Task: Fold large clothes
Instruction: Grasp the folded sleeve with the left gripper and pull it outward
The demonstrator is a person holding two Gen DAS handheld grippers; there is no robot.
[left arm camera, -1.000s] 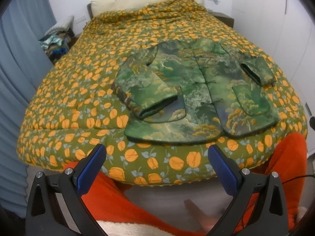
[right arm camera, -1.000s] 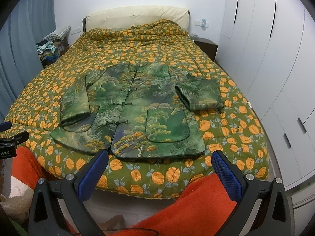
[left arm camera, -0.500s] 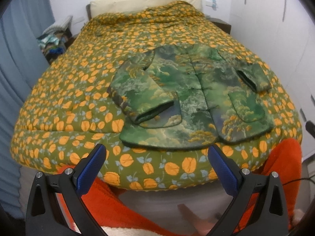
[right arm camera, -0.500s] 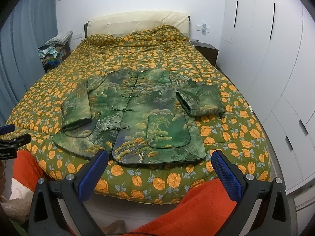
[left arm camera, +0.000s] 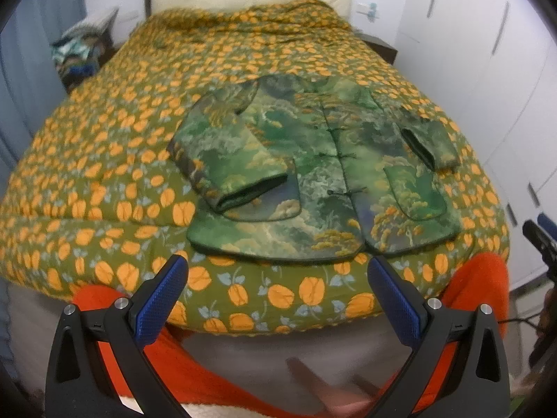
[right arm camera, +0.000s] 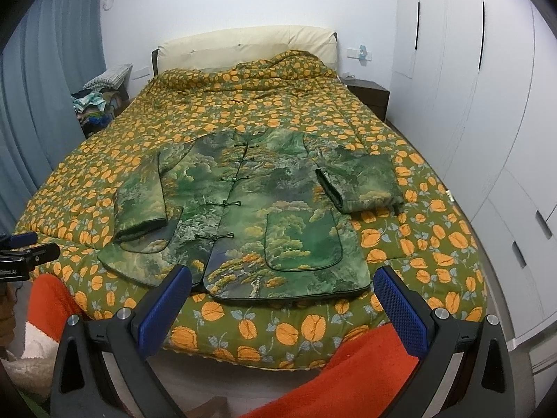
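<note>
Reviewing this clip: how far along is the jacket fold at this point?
Early. Done: the jacket lies flat and buttoned on the bed, both sleeves folded in. In hand: nothing; the left gripper and right gripper hang open, short of the hem. Left: every fold of the body.
</note>
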